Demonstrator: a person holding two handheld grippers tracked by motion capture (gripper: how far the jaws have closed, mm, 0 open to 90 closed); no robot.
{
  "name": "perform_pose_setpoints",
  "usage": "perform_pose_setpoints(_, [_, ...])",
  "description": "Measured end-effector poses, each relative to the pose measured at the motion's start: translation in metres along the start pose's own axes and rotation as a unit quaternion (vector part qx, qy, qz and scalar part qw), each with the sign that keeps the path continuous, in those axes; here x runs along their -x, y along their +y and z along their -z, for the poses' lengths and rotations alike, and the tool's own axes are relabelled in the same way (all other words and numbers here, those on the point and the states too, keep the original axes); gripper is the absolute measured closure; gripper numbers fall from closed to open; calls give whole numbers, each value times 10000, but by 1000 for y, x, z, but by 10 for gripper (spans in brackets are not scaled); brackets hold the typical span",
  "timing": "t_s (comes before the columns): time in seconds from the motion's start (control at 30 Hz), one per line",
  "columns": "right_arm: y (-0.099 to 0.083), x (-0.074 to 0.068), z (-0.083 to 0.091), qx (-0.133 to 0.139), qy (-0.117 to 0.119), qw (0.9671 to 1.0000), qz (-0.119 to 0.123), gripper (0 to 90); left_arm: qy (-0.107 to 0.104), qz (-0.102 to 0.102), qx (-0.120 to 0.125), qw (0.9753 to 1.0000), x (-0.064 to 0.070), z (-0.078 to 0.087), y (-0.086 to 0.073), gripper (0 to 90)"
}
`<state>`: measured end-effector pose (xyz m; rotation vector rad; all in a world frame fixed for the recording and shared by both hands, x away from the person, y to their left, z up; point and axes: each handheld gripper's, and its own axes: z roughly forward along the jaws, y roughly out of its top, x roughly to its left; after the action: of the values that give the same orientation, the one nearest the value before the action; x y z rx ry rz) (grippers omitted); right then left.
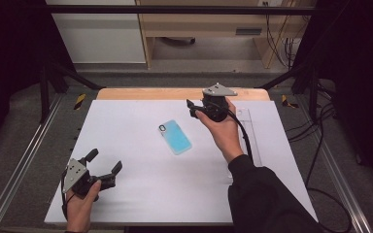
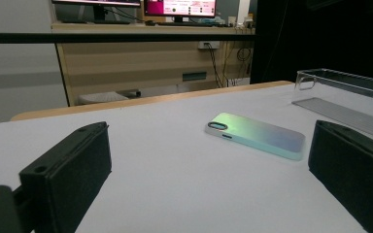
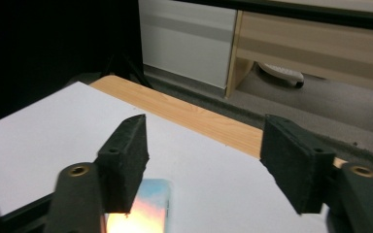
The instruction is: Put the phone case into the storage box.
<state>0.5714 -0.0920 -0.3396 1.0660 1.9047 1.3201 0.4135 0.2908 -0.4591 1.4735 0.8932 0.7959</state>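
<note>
You are working at a white surface (image 1: 141, 189) facing a wooden desk (image 1: 199, 24). A glossy blue-green phone (image 1: 175, 137) is lying flat mid-surface, between your left tongs (image 1: 104, 162) and right tongs (image 1: 190, 108), both gaping wide and holding nothing.

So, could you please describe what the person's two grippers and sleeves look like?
Both grippers are black, each with two blocky black jaws faced with dark foam-like pads and a brass-coloured rivet near each jaw base. The left gripper and right gripper each carry a grey three-cornered plate on top. A black cable trails from the right one. The right arm wears a black sleeve; the left forearm is bare.
</note>
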Motion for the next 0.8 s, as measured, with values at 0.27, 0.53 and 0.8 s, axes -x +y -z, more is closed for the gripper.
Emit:
perform_pose_setpoints(0.27, [-15, 5, -32, -338, -133, 9993, 36, 473, 16, 39, -1, 10000, -2, 0, 0, 15])
perform_pose_setpoints(0.53, [-34, 10, -62, -593, -288, 9978, 80, 653, 65, 77, 9, 9999, -3, 1, 0, 19])
perform_pose_setpoints(0.8, [-51, 7, -78, -760, -270, 9966, 184, 765, 45, 82, 4, 10000, -3, 1, 0, 20])
